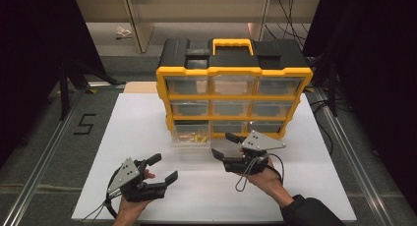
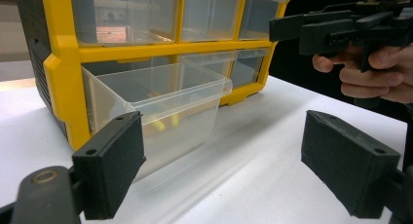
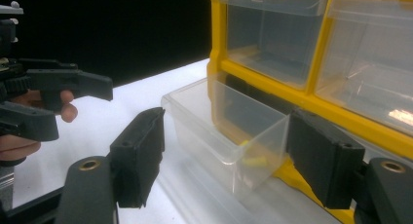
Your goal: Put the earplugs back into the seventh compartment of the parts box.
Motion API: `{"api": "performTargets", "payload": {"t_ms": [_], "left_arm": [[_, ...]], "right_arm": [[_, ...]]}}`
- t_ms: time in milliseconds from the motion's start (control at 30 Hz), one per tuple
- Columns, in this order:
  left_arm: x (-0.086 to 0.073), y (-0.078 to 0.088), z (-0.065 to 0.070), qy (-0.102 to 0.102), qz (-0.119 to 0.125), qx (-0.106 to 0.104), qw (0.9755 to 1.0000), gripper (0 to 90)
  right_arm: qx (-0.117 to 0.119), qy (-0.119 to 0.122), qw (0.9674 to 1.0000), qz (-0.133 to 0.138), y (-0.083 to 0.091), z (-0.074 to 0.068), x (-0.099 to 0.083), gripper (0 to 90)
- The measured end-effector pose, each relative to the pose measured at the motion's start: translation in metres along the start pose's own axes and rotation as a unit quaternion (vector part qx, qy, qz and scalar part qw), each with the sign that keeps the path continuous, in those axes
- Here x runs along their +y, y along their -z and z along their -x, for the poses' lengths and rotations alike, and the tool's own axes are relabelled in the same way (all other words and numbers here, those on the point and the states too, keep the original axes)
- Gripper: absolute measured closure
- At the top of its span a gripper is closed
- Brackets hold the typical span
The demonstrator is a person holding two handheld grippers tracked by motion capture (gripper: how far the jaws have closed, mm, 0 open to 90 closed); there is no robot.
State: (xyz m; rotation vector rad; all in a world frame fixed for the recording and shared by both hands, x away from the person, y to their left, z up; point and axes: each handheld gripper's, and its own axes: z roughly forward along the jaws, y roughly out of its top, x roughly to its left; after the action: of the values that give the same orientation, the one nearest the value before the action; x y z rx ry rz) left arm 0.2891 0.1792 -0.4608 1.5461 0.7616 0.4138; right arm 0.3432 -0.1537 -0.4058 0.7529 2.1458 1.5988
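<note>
A yellow and black organiser (image 1: 234,92) with clear drawers stands upright at the back of the white table (image 1: 211,186). Its bottom left drawer (image 1: 192,137) (image 2: 160,107) (image 3: 229,126) is pulled out, with small yellow pieces (image 3: 255,160) inside. My left gripper (image 1: 160,169) (image 2: 221,160) is open, low on the table in front of the drawer and apart from it. My right gripper (image 1: 226,145) (image 3: 224,160) is open too, just right of the drawer's front, with nothing between its jaws. In the left gripper view the right gripper (image 2: 336,29) hangs at the upper right.
The organiser's other drawers (image 1: 233,84) are pushed in. A yellow handle (image 1: 232,42) sits on its top. Metal rails (image 1: 339,137) run along both sides of the table, and a "5" mark (image 1: 84,124) lies on the floor at the left.
</note>
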Motion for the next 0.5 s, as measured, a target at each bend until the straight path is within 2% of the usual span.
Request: {"api": "performTargets", "payload": {"t_ms": [267, 500], "left_arm": [[0.000, 0.000, 0.000, -0.001, 0.001, -0.001, 1.0000, 15.3], [0.000, 0.000, 0.000, 0.000, 0.000, -0.002, 1.0000, 15.3]], "right_arm": [[-0.002, 0.003, 0.9999, 0.017, 0.009, -0.005, -0.007, 31.2], [-0.005, 0.000, 0.9998, 0.020, 0.014, -0.005, -0.012, 31.0]]}}
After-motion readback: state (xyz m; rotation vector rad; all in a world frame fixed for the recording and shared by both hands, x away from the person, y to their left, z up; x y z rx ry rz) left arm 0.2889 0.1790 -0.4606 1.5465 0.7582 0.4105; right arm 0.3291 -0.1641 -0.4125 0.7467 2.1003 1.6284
